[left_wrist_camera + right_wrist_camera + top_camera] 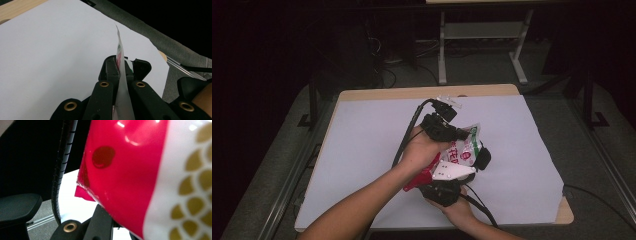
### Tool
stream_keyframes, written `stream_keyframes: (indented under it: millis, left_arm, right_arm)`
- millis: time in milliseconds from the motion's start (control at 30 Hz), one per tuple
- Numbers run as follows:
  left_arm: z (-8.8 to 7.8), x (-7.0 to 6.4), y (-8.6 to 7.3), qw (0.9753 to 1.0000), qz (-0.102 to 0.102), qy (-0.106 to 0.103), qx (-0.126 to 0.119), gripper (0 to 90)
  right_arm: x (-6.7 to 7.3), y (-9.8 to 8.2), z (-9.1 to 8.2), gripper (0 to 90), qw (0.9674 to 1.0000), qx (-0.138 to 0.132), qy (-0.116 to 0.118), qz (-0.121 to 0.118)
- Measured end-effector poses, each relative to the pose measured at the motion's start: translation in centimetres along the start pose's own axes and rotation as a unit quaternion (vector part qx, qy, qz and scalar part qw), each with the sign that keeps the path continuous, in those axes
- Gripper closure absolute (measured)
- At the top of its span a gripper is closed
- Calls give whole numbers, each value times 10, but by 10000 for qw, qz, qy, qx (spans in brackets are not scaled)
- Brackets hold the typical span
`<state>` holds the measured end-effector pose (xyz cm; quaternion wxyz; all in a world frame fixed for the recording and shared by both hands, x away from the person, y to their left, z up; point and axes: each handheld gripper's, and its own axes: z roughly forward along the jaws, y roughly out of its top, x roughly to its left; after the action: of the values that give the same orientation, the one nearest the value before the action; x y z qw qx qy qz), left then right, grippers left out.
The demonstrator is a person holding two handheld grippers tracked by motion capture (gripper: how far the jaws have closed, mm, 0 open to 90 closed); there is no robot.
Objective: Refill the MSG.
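A snack packet [466, 145], white with green and red print at one end and red at the other, is held up over the white-covered table [362, 150] between both grippers. My left gripper [460, 134] reaches in from the upper left. In the left gripper view my left gripper [122, 68] is shut on the packet's thin edge [120, 47]. My right gripper [481, 159], with a grey three-cornered plate on top, comes up from below. In the right gripper view the glossy red, white and gold packet [130, 175] hides the fingertips.
The table's wooden rim [412, 92] shows along the far edge. Black cables [404, 140] trail from both grippers across the sheet. A ribbed cable [61, 157] hangs close by in the right gripper view. Grey floor and a metal table frame [482, 45] lie beyond.
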<state>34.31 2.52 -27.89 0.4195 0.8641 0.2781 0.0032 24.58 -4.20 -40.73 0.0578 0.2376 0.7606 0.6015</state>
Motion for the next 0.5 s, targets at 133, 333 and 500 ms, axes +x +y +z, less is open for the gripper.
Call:
stream_keyframes:
  millis: [133,333,500]
  left_arm:
    - [0,0,0,10000,19,7,21,899]
    - [1,0,0,10000,6,0,10,899]
    - [2,-1,0,10000,-2,5,8,899]
  right_arm:
    - [0,0,0,900,10000,-15,-3,11]
    - [0,0,0,900,10000,-27,1,-7]
    - [0,0,0,900,10000,-31,7,-12]
